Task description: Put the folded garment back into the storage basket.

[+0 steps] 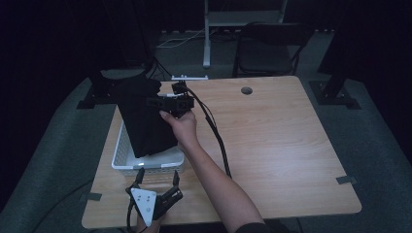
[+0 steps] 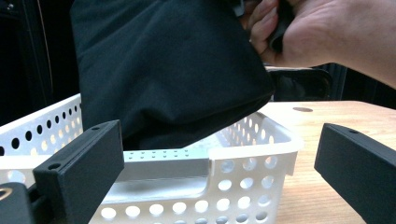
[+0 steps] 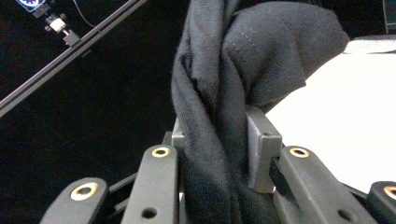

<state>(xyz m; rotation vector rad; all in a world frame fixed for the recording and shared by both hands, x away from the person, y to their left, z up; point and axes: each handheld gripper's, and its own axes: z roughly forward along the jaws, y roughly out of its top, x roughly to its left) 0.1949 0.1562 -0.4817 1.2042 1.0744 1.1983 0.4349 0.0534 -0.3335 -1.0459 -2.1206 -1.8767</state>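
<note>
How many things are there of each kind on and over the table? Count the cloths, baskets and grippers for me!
Black cloth, held up over the basket: 1
White basket with holes: 1
Grippers: 2, the left gripper open near the table's front edge, the right gripper shut on the cloth
Total: 4

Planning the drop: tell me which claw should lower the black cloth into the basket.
Right. The right claw is shut on the black cloth above the white basket; the left claw is open, empty.
</note>
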